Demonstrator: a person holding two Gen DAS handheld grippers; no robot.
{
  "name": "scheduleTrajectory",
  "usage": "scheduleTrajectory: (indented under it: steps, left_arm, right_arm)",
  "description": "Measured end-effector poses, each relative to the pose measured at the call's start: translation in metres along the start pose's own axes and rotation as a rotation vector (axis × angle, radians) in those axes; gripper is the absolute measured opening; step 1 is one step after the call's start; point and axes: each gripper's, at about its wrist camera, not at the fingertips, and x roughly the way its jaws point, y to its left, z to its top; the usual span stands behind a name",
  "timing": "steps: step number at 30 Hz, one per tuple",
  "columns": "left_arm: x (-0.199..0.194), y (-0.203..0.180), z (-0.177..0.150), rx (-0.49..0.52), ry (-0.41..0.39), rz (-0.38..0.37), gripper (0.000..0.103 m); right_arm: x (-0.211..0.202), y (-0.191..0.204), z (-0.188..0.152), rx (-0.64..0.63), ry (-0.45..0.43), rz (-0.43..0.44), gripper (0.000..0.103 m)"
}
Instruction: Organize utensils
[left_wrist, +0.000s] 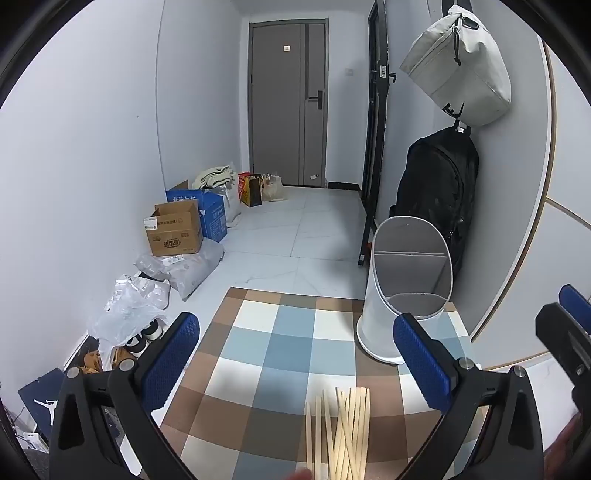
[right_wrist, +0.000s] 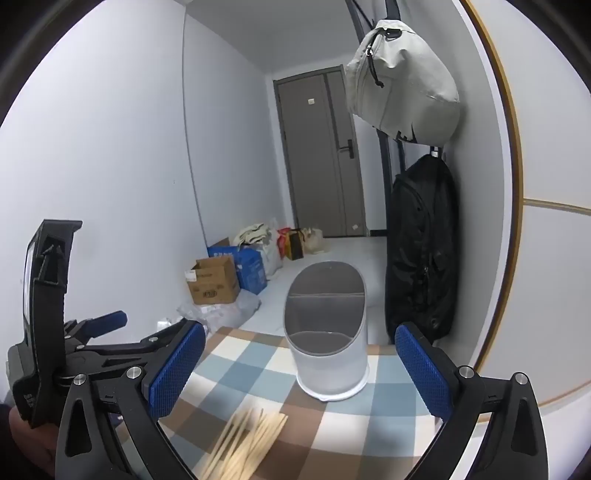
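A loose bundle of pale wooden chopsticks (left_wrist: 340, 432) lies on the checked tablecloth (left_wrist: 258, 350), near the front edge. In the right wrist view the chopsticks (right_wrist: 247, 439) look blurred. A white utensil holder (left_wrist: 402, 291) with grey inner compartments stands at the table's far right; its slanted mouth shows no contents. My left gripper (left_wrist: 295, 362) is open above the cloth, with the chopsticks just below and between its blue pads. My right gripper (right_wrist: 299, 373) is open too, facing the holder (right_wrist: 327, 332). The left gripper's body (right_wrist: 55, 332) shows at the right wrist view's left edge.
A black backpack (left_wrist: 439, 188) and a grey bag (left_wrist: 458, 66) hang on the right wall beside the table. Cardboard boxes (left_wrist: 173, 229), plastic bags (left_wrist: 184, 269) and shoes (left_wrist: 144, 332) line the floor along the left wall. A grey door (left_wrist: 288, 103) closes the far end.
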Motion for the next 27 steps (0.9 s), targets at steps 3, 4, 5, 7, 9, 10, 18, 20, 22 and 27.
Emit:
scheduleTrajectory:
  steps: [3,4,5,7,9,10,18,20,22,27]
  left_arm:
    - [0.0036,-0.0019,0.0033,0.014,0.016,-0.014,0.102]
    - [0.0032,-0.0006,0.0027,0.01,0.014,-0.018,0.102]
    - [0.0031,-0.0015,0.0016,0.013,0.012,-0.013,0.102]
    - [0.0027,0.0007,-0.0005,0.006,0.01,-0.015,0.102]
    - [0.001,-0.0001,-0.0013,0.011,0.007,-0.011,0.102]
    - [0.001,0.0,-0.0011,0.012,0.007,-0.01,0.102]
    - [0.0017,0.0027,-0.0039,0.011,0.008,-0.009,0.102]
    - [0.0021,0.0032,-0.0048,0.01,0.009,-0.007,0.102]
    - [0.0023,0.0039,-0.0052,0.01,0.011,-0.009,0.102]
    - [0.0023,0.0033,-0.0062,0.014,0.01,-0.008,0.102]
  right_arm:
    - [0.0005,0.0003,-0.0028,0.005,0.004,0.004,0.103]
    - [0.0011,0.0009,-0.0039,0.003,0.007,0.002,0.103]
    - [-0.004,-0.0026,0.0019,0.006,0.006,-0.001,0.103]
    - [-0.0035,-0.002,0.0031,0.002,0.009,-0.003,0.103]
    - [-0.0058,-0.0026,0.0008,0.009,-0.006,-0.007,0.103]
    - [-0.0055,-0.0019,0.0021,0.009,-0.005,-0.007,0.103]
    - [-0.0036,-0.0018,0.0031,0.012,-0.006,-0.004,0.103]
    - [-0.0039,-0.0021,0.0035,0.011,-0.007,-0.004,0.103]
    - [-0.0042,-0.002,0.0038,0.011,-0.008,-0.003,0.103]
    - [-0.004,-0.0009,0.0042,0.008,-0.009,-0.007,0.103]
